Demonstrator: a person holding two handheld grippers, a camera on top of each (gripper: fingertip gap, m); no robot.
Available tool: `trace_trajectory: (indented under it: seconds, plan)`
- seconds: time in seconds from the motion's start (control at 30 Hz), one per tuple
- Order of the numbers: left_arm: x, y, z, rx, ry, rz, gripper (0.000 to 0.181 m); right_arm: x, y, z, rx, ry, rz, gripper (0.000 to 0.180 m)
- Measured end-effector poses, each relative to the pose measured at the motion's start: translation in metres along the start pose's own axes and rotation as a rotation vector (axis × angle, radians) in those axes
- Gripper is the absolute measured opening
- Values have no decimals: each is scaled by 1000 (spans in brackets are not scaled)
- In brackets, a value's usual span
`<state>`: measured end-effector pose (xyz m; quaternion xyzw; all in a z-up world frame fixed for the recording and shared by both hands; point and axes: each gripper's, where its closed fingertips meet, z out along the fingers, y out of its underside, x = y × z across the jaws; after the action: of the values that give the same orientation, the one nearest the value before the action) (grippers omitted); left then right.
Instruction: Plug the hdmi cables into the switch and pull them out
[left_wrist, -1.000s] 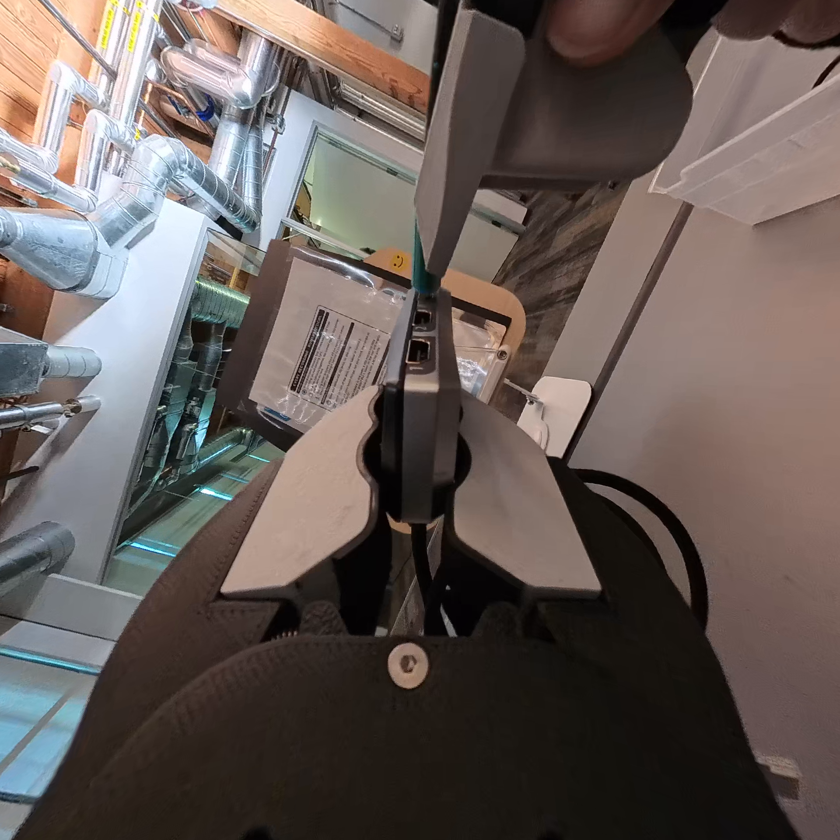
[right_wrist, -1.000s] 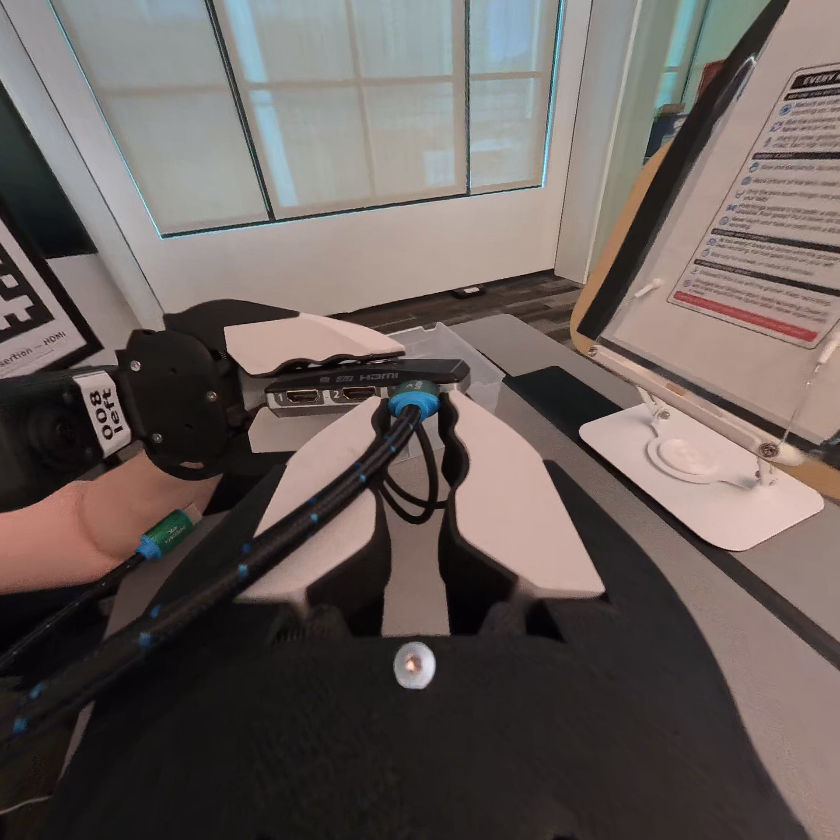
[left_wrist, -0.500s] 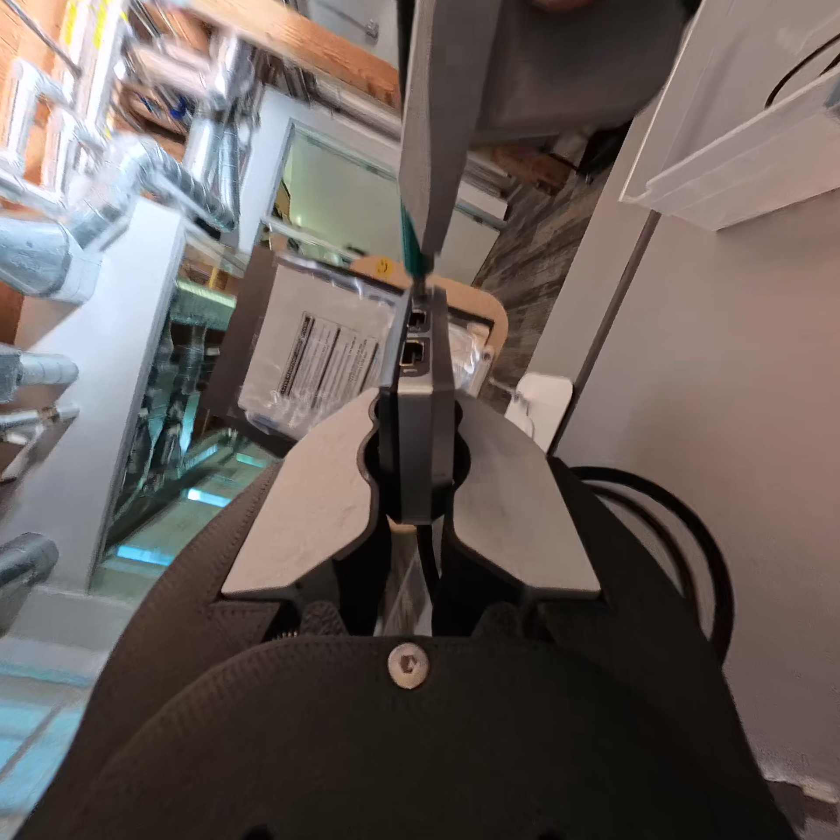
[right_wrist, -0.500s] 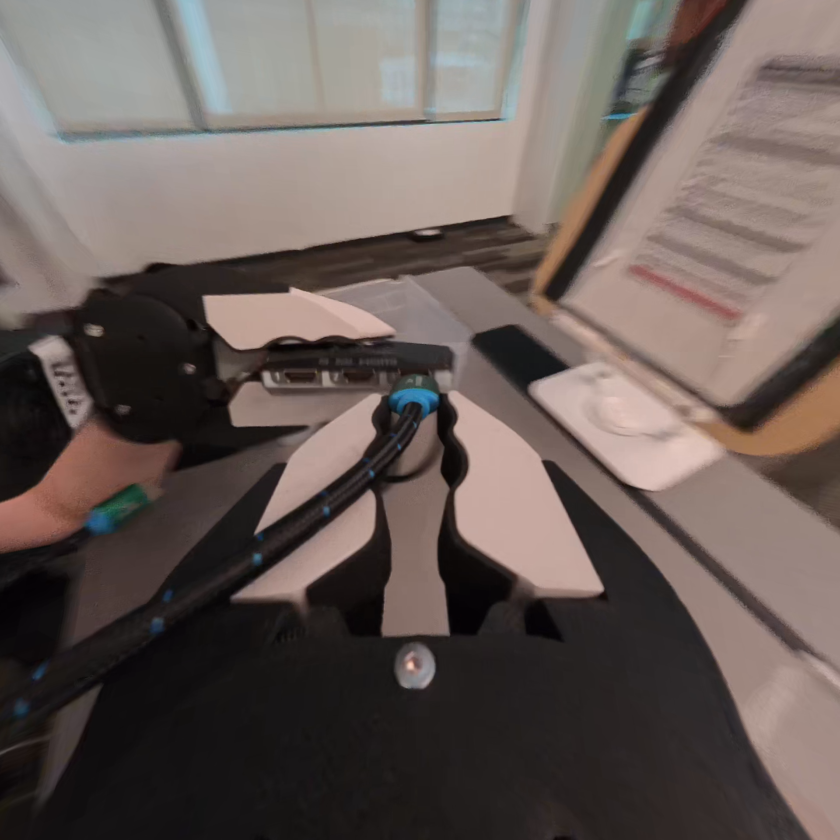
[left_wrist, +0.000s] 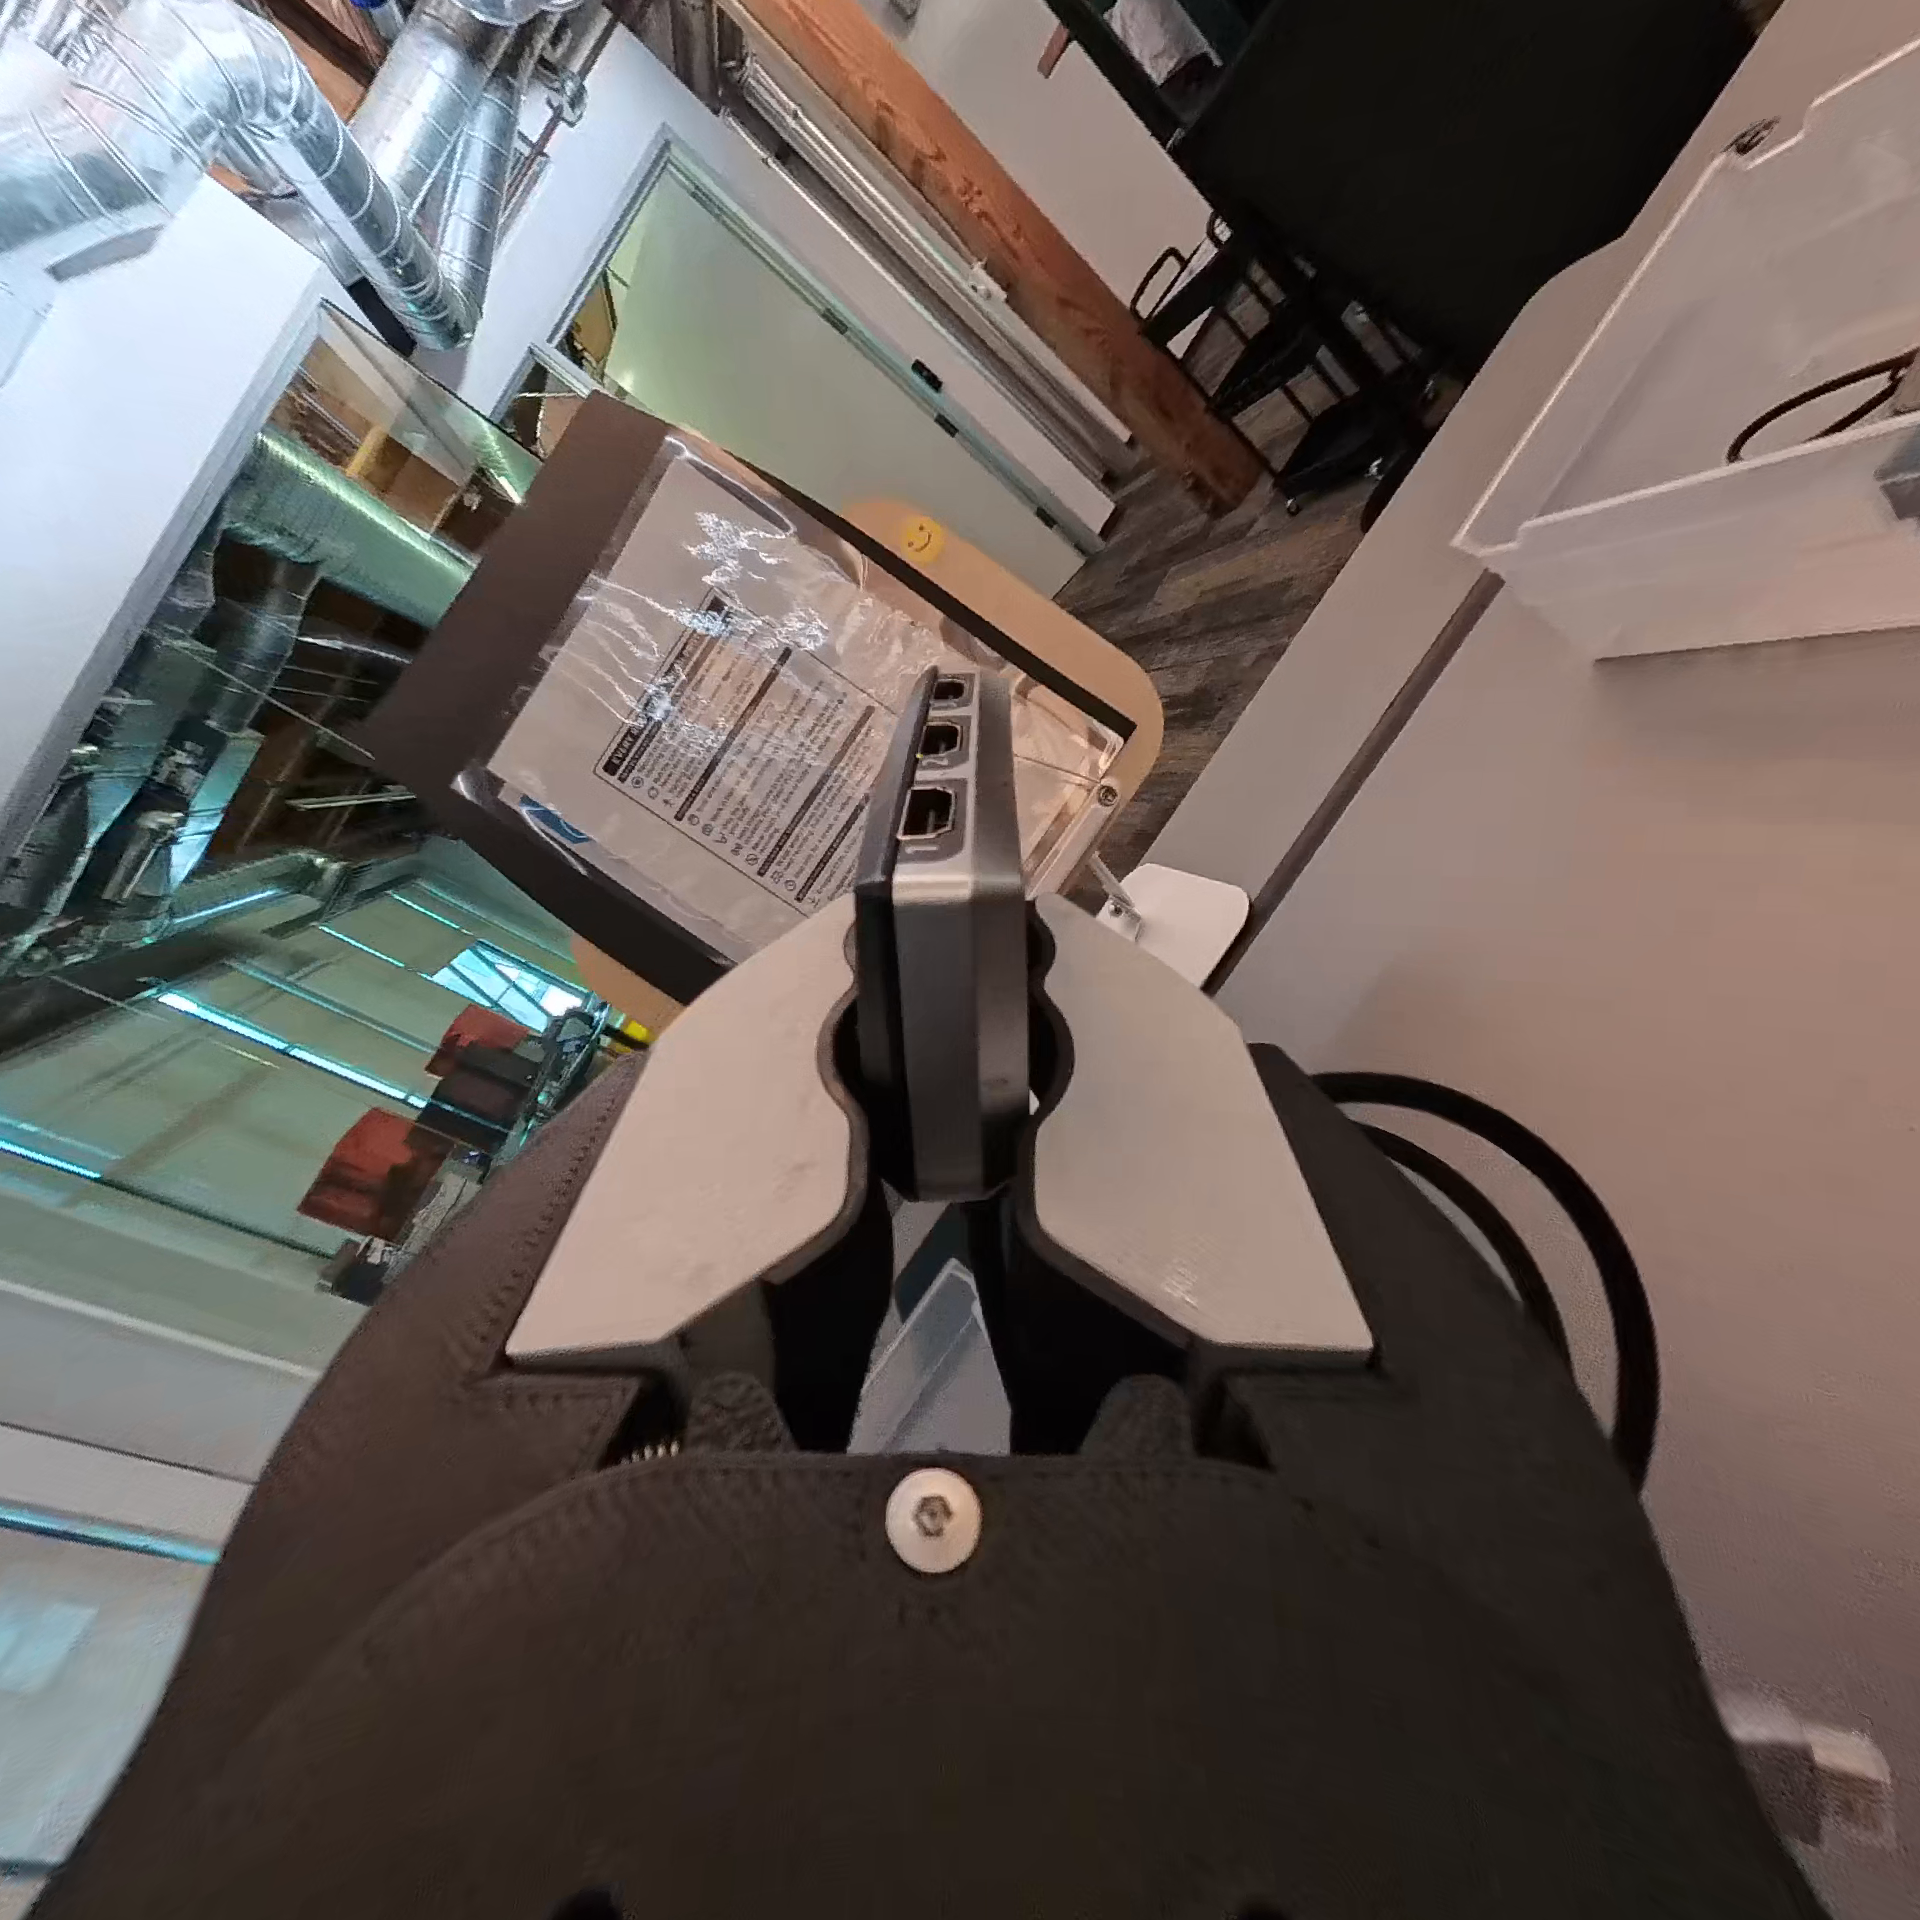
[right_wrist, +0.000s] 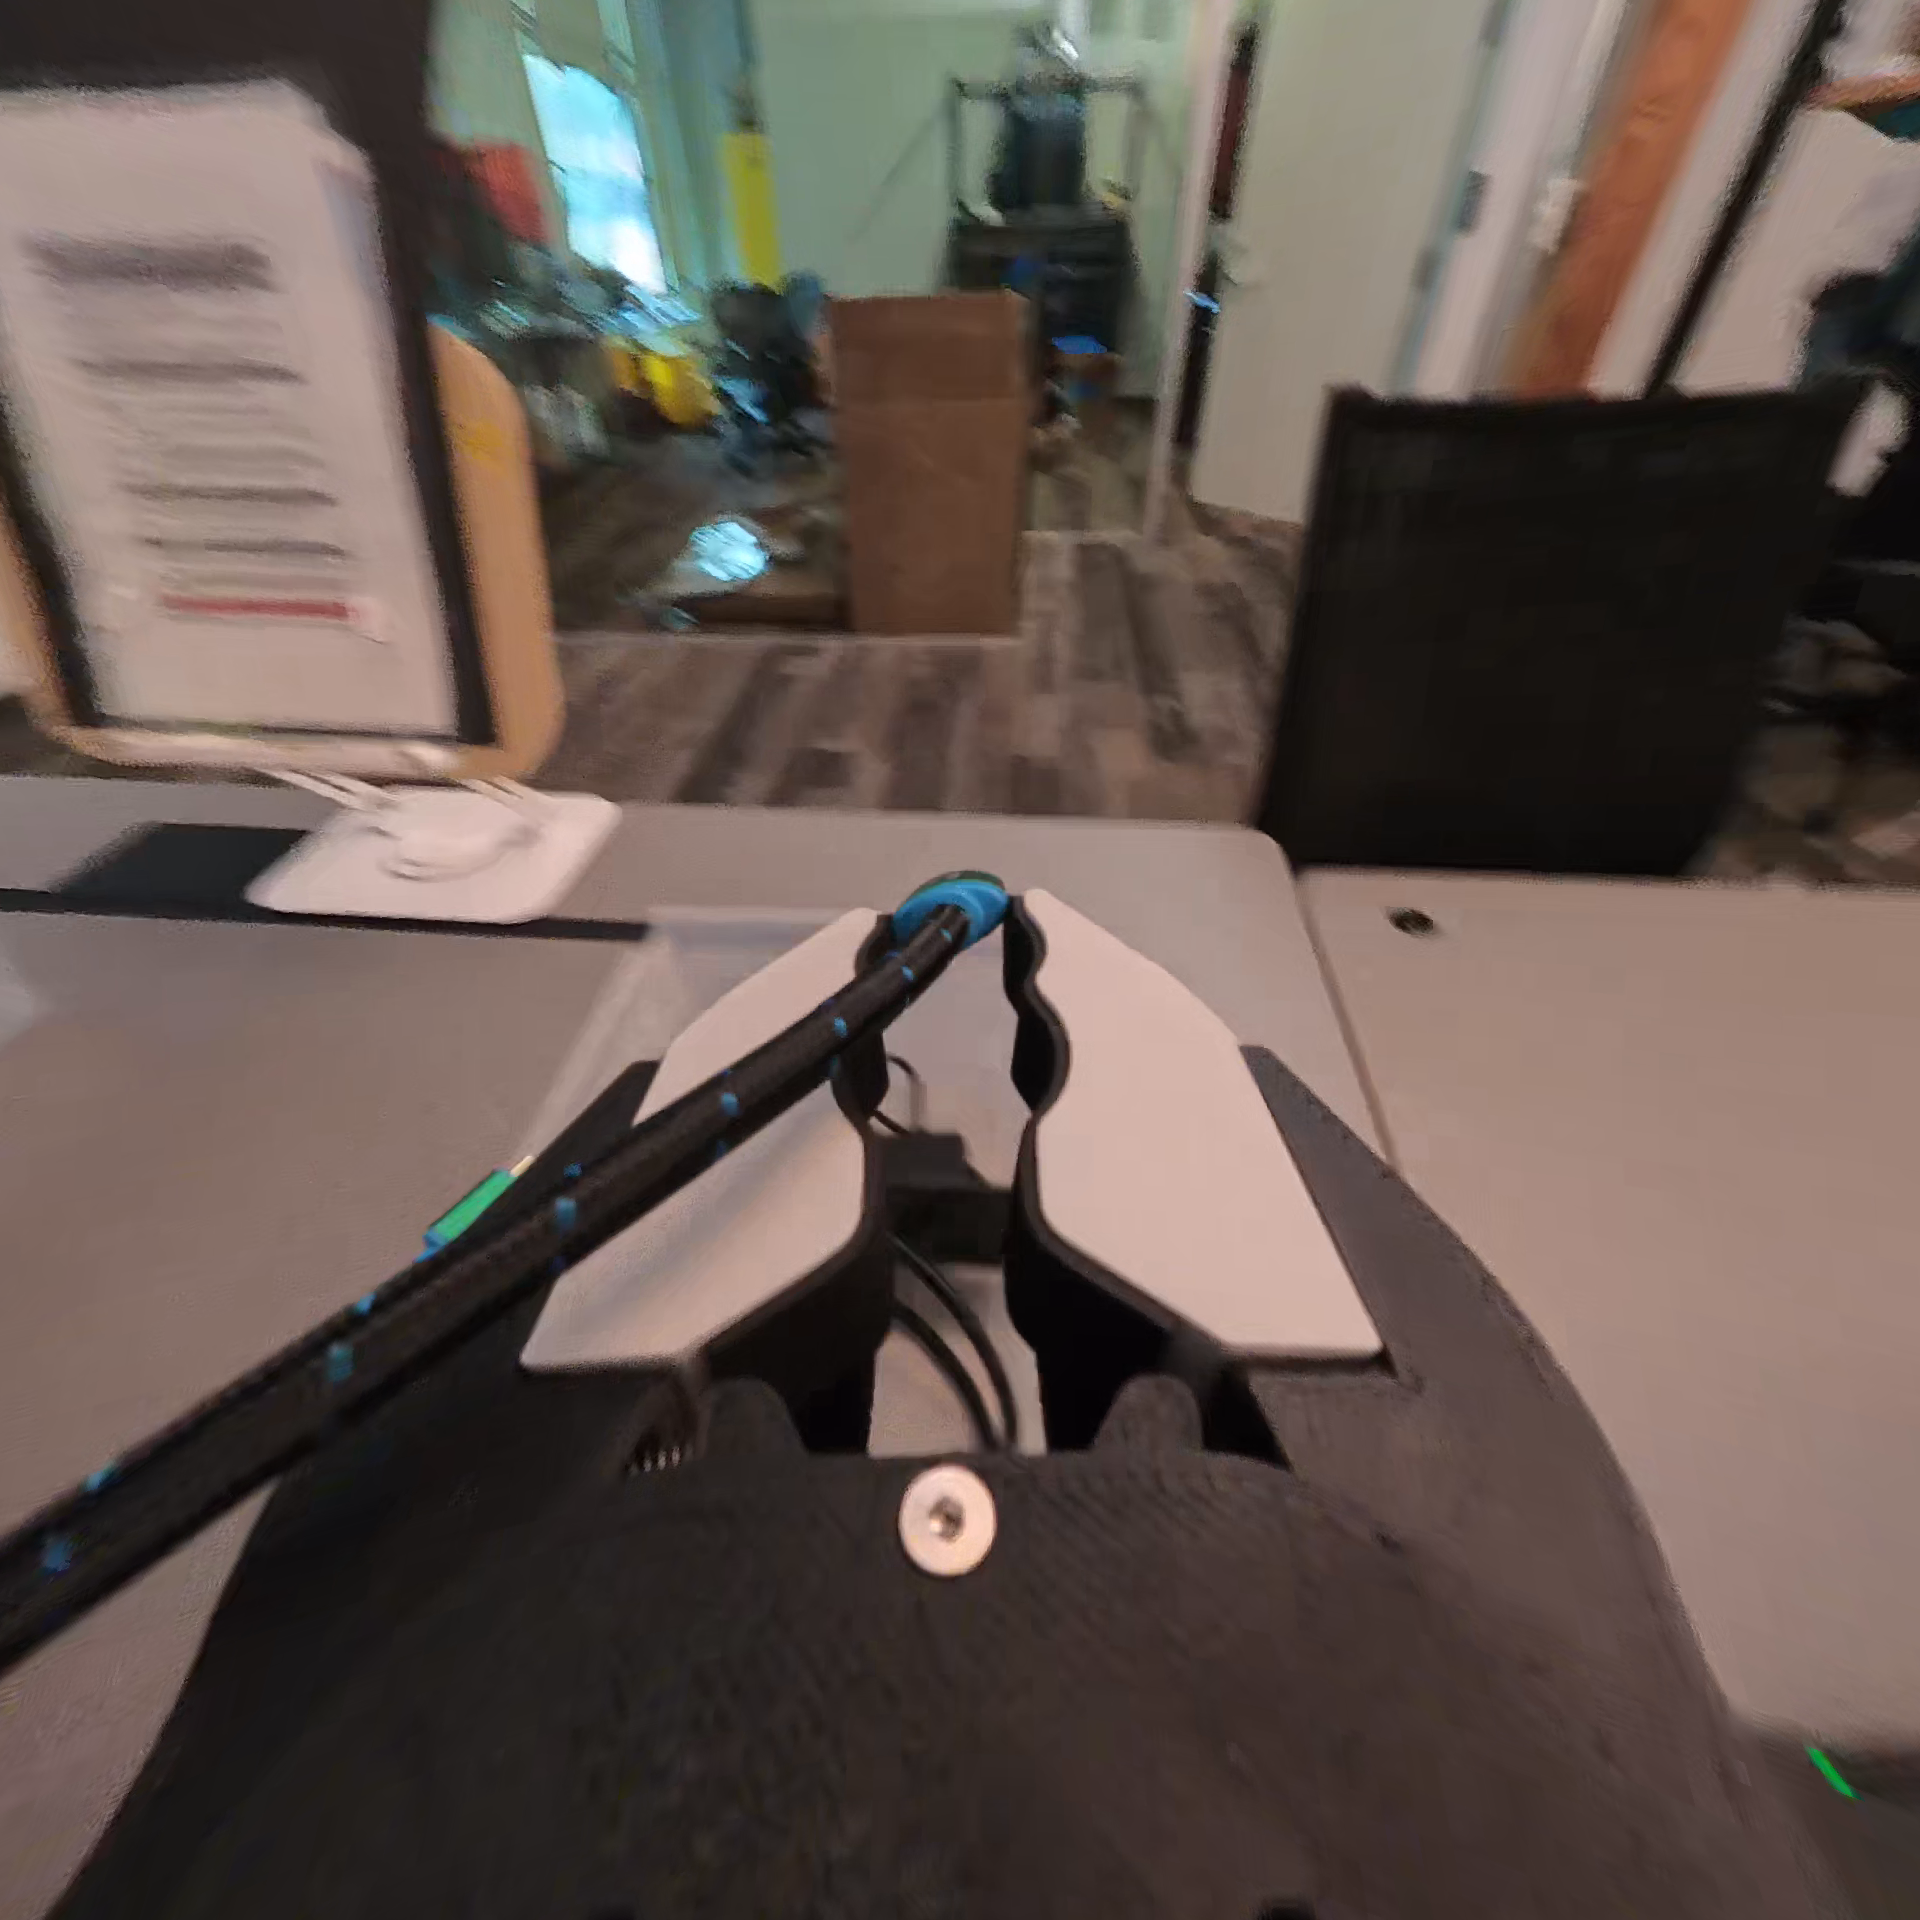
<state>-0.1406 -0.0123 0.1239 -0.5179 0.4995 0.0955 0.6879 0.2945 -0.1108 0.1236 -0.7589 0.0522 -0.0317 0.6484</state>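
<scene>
Looking along the left gripper (left_wrist: 940, 1023) first, we see its two grey fingers (left_wrist: 727, 1143) clenched on the near end of the switch (left_wrist: 940, 935), a slim dark box held on edge. Its long axis runs straight away from us, in line with the fingers, so the row of three ports (left_wrist: 930, 816) on its silver side faces up and slightly right in this view. All three ports look empty; no plug sits in any of them. Behind the switch stands a framed notice (left_wrist: 717, 717) on a white base, and a clear plastic bin (left_wrist: 1704, 457) rests on the grey table (left_wrist: 1558, 987) to the right. The right gripper does not show in this view, so we cannot place it against the switch from here.

Turning to the right wrist view, which is smeared by motion, we find the right gripper (right_wrist: 961, 914) nearly closed, its tips pinching the blue-collared plug (right_wrist: 951, 902) of a braided black cable (right_wrist: 582, 1184). The cable trails back over the left finger toward the lower left. A second plug with a green shell (right_wrist: 468, 1210) lies on the table beside that cable. The switch is out of this view; the held plug points out over the table, away from it.

We judge that the held plug is free of the switch, and any re-plugging would need the right gripper swung back until the plug lines up square with a port.
</scene>
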Motion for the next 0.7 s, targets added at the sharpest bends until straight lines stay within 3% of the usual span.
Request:
trace_trajectory:
  seconds: [0.13,0.27,0.37,0.5,0.6,0.7]
  plan:
    - [4,-1,-1,-15,10,25,22,34,42,12,-204,161,-42,21]
    - [11,4,3,-46,20,58,22,47,57,33,-330,346,-279,17]
    - [16,7,6,-60,51,55,22,27,85,52,-488,258,-349,16]
    - [22,8,8,-68,79,58,22,-14,153,70,-810,3,-379,15]
    - [26,8,8,-75,93,77,22,-30,208,63,-1087,-118,-333,1]
    - [29,7,8,-73,96,91,22,-38,243,51,-1287,-188,-241,1]
